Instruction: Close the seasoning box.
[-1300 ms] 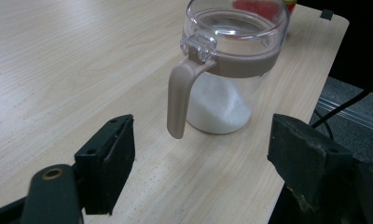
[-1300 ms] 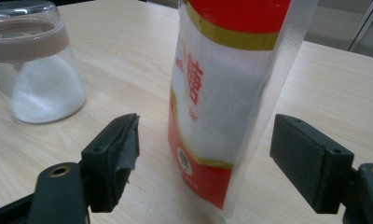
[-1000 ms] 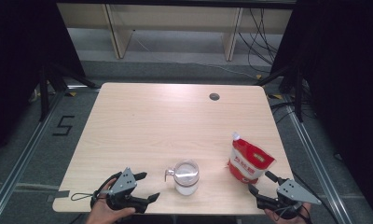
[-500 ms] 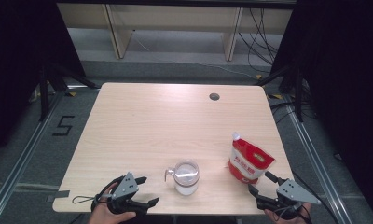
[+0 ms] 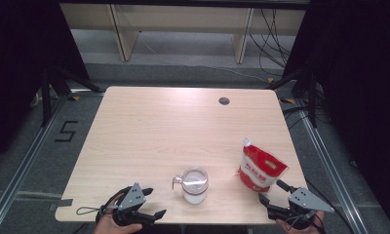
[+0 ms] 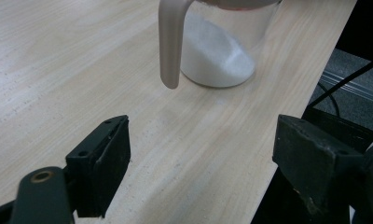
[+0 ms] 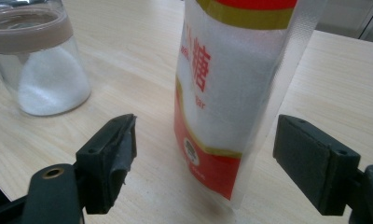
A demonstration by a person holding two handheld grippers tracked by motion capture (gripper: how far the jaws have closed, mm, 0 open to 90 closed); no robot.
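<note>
Overhead arrangement at the near edge of a pale wooden table (image 5: 149, 131). A clear glass mug (image 5: 194, 184) with a tan rim band and a tan handle (image 6: 171, 42) stands upright near the middle of the near edge; white granules lie heaped inside it, sloped higher toward one wall. To its right, well apart from it, a red-and-white pouch (image 5: 260, 167) stands upright, its top corner tilted toward the far left; red characters and a yellow band are printed on its face.

The left tongs (image 5: 149, 204), held in the person's left hand (image 5: 116, 222), lie at the near left edge of the table, pointed toward the mug. Their jaws stand wide apart and grip nothing; in the left gripper view the mug's handle hangs ahead of the gap, clear of both jaws. The right tongs (image 5: 272, 191), held in the right hand (image 5: 300, 225), sit at the near right corner, just in front of the pouch. Their jaws are likewise spread; in the right gripper view the pouch's lower part stands between them, with a gap to each jaw.

A small dark round hole (image 5: 224, 101) marks the far side of the table. A "5" is marked on the floor (image 5: 66, 130) to the left.
</note>
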